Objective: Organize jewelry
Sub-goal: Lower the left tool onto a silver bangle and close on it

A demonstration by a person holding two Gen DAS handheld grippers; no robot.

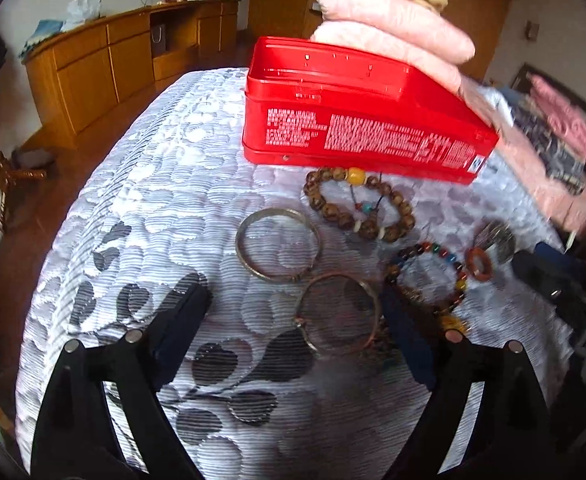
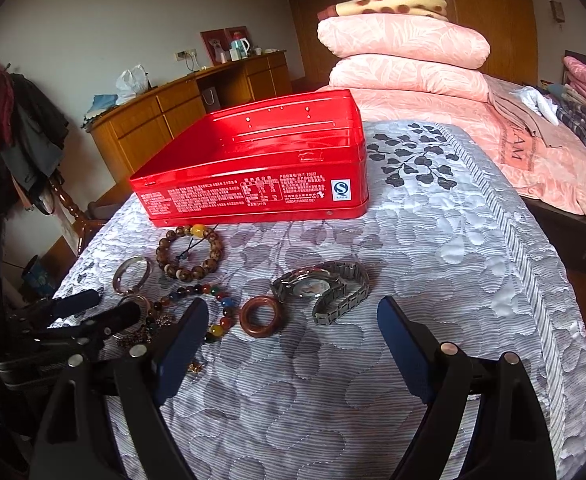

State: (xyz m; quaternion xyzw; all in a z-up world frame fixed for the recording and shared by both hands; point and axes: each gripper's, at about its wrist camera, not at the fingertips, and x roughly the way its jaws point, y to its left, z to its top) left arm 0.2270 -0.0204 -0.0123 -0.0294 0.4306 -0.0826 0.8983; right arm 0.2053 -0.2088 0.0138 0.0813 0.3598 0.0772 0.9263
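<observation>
An open, empty red tin box (image 1: 357, 120) (image 2: 261, 168) stands on a quilted white bedspread (image 1: 153, 200). In front of it lie a brown wooden bead bracelet (image 1: 359, 204) (image 2: 191, 252), a silver bangle (image 1: 279, 250) (image 2: 132, 274), a thin copper bangle (image 1: 339, 312), a multicoloured bead bracelet (image 1: 429, 276) (image 2: 209, 304), a reddish-brown ring (image 1: 479, 264) (image 2: 261, 316) and a metal watch (image 2: 325, 288). My left gripper (image 1: 293, 300) is open just above the copper bangle. My right gripper (image 2: 293, 312) is open, near the ring and watch.
Folded pink quilts and a spotted blanket (image 2: 405, 40) are stacked behind the box. Clothes (image 2: 581, 112) lie on the right. A wooden sideboard (image 2: 189, 112) stands along the far wall. The bed's edge runs along the left and right sides.
</observation>
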